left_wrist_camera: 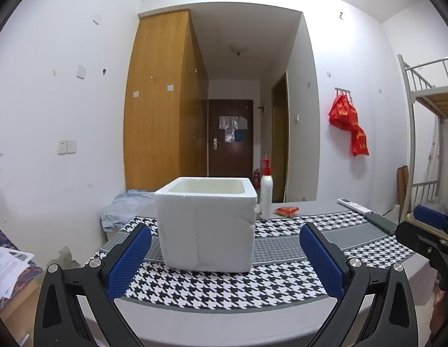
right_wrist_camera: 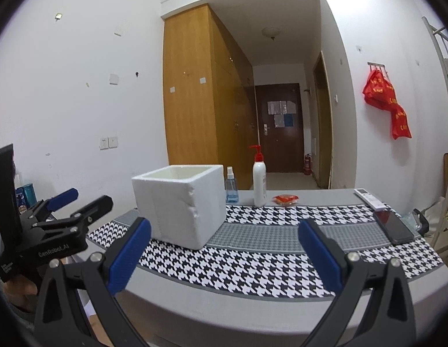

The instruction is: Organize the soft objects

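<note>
Both grippers are hanging spread wide and empty at the counter's near edge. Ahead of me, my left gripper [left_wrist_camera: 225,257] is framing the white foam box [left_wrist_camera: 206,225] between its blue pads [left_wrist_camera: 130,260] without touching it, and my right gripper [right_wrist_camera: 224,257] is pointing at the bare houndstooth cloth [right_wrist_camera: 267,263] just right of that box [right_wrist_camera: 180,205].

That box is sitting open-topped on the cloth toward the counter's [left_wrist_camera: 224,321] left side, its inside mostly hidden from me. Behind it, near the far edge, a white pump bottle [right_wrist_camera: 259,185] with a red pump is standing upright, with a small blue spray bottle [right_wrist_camera: 231,186] just to its left. Right of the pump bottle, a small red packet [right_wrist_camera: 285,199] is lying flat near the far edge. Along the right edge, a white remote [right_wrist_camera: 370,198] is lying with a dark phone [right_wrist_camera: 393,227] just in front of it. Off the far-left corner, a pale blue cloth [left_wrist_camera: 122,208] is lying crumpled; I cannot tell what it is resting on.
</note>
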A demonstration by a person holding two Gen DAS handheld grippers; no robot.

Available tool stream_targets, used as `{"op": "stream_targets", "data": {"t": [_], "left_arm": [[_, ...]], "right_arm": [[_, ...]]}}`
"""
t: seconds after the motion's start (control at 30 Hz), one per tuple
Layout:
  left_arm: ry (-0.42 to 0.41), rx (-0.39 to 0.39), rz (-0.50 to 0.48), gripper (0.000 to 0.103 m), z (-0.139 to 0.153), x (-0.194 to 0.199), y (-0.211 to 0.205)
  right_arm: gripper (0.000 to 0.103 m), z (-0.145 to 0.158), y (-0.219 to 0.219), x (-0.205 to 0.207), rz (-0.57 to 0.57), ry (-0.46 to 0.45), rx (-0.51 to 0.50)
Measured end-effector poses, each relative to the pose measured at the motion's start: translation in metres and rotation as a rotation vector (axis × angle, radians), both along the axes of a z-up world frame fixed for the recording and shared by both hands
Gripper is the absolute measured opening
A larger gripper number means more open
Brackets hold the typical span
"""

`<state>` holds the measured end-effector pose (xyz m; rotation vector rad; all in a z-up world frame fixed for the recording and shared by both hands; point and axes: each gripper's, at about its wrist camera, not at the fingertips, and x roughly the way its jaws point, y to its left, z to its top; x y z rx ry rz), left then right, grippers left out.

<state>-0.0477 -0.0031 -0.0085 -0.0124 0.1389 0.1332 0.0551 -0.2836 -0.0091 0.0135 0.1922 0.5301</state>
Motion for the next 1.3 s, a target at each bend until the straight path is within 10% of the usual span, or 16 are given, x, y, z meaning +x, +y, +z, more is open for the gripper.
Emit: {"op": "stream_targets", "data": {"t": [1.3], "left_arm": [[0.022,0.022,-0.011,0.102,-0.012,-0.022,-0.005]], "right_arm": [[0.103,-0.014,0.001,-0.016,-0.063,0.024,-0.034]]}}
